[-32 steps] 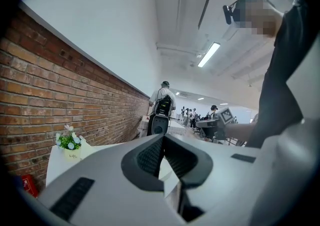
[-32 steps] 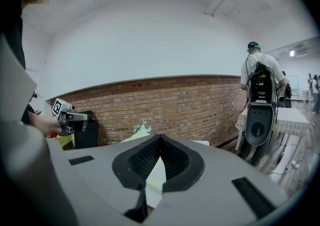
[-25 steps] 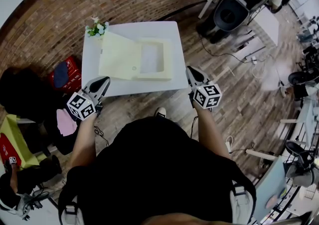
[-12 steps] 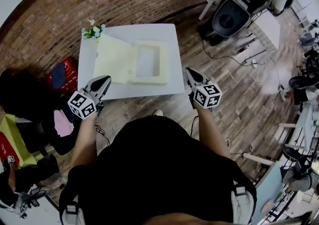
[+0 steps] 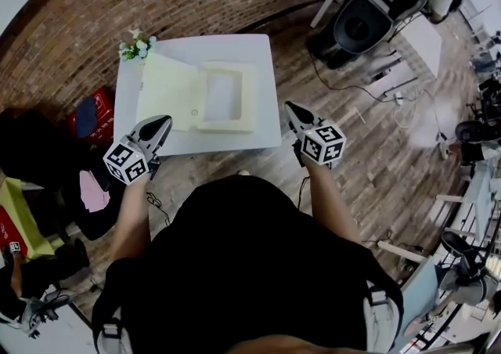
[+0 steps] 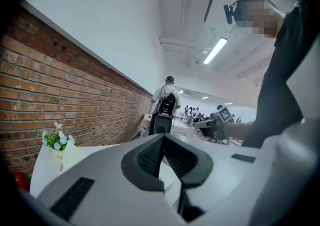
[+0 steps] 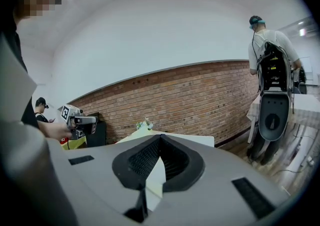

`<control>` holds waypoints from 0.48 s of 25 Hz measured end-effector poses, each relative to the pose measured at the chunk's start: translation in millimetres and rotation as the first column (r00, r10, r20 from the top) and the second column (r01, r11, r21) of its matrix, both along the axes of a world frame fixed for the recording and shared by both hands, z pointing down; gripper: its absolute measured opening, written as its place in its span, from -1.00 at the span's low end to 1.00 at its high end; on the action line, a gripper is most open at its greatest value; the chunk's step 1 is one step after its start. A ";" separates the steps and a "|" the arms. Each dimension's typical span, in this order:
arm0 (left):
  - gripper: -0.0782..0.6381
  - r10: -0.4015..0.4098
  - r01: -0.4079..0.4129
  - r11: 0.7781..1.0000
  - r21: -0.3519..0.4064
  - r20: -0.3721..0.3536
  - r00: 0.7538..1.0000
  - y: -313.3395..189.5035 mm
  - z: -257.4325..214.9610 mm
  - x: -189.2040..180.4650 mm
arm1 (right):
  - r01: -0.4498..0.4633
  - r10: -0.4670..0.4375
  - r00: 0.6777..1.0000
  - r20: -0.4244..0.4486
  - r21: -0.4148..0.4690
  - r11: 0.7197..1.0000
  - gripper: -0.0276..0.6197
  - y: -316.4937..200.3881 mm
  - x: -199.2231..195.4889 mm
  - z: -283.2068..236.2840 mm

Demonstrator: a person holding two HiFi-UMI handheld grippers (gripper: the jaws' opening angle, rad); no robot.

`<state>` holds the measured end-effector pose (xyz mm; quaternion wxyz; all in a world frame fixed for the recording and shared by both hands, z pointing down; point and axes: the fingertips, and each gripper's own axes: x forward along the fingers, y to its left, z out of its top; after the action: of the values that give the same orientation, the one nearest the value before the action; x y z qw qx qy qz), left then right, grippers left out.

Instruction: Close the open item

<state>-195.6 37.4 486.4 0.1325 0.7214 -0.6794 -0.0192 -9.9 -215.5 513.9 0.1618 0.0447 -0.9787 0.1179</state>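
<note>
Left tool (image 5: 160, 124): jaws together, holding nothing, short of the tabletop (image 5: 258, 55) edge.
Right tool (image 5: 290, 108): likewise closed and empty.
Open box (image 5: 200, 98): mid-tabletop, lid spread leftward.
Change: tools no nearer than before; closing not begun.

Head view overhead, gripper views low, table (image 5: 263, 113) shared
</note>
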 end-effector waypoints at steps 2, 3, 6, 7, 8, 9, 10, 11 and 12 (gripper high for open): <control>-0.75 -0.008 0.008 1.000 -0.001 -0.002 1.000 -6.3 -0.8 0.1 | 0.016 -0.016 1.000 0.003 -0.013 1.000 -0.85 -4.9 -2.4 0.7; -0.75 -0.009 0.009 1.000 -0.002 -0.001 1.000 -9.7 -0.8 0.9 | 0.021 -0.021 1.000 0.004 -0.017 1.000 -0.85 -7.7 -3.4 1.1; -0.75 -0.007 0.007 1.000 -0.011 0.004 1.000 -20.3 1.2 3.8 | 0.029 -0.029 1.000 0.003 -0.021 0.999 -0.85 -18.4 -5.7 2.9; -0.75 -0.009 0.009 1.000 -0.012 0.000 1.000 -24.0 2.2 4.4 | 0.031 -0.031 1.000 0.001 -0.022 0.999 -0.85 -22.4 -6.3 3.6; -0.75 -0.012 0.012 1.000 -0.014 -0.002 1.000 -27.7 2.8 5.2 | 0.033 -0.033 0.999 -0.002 -0.023 0.999 -0.85 -26.3 -6.7 4.6; -0.75 -0.012 0.012 1.000 -0.015 -0.002 1.000 -31.4 2.9 6.2 | 0.036 -0.036 0.999 -0.005 -0.025 0.999 -0.85 -29.8 -7.0 5.7; -0.75 -0.012 0.012 1.000 -0.016 0.000 1.000 -34.8 2.9 7.5 | 0.040 -0.041 0.999 -0.009 -0.026 0.999 -0.85 -33.0 -7.2 6.9; -0.75 -0.011 0.011 1.000 -0.016 0.003 1.000 -37.9 3.0 8.8 | 0.044 -0.044 0.999 -0.012 -0.026 0.999 -0.85 -35.9 -7.4 7.9; -0.75 -0.009 0.009 1.000 -0.017 0.003 1.000 -40.7 3.7 9.9 | 0.047 -0.048 0.999 -0.014 -0.026 0.999 -0.85 -38.7 -7.6 8.8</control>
<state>-185.7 -3.4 490.1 0.1377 0.7171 -0.6831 -0.0128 -17.5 -254.2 522.8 0.1724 0.0201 -0.9767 0.1264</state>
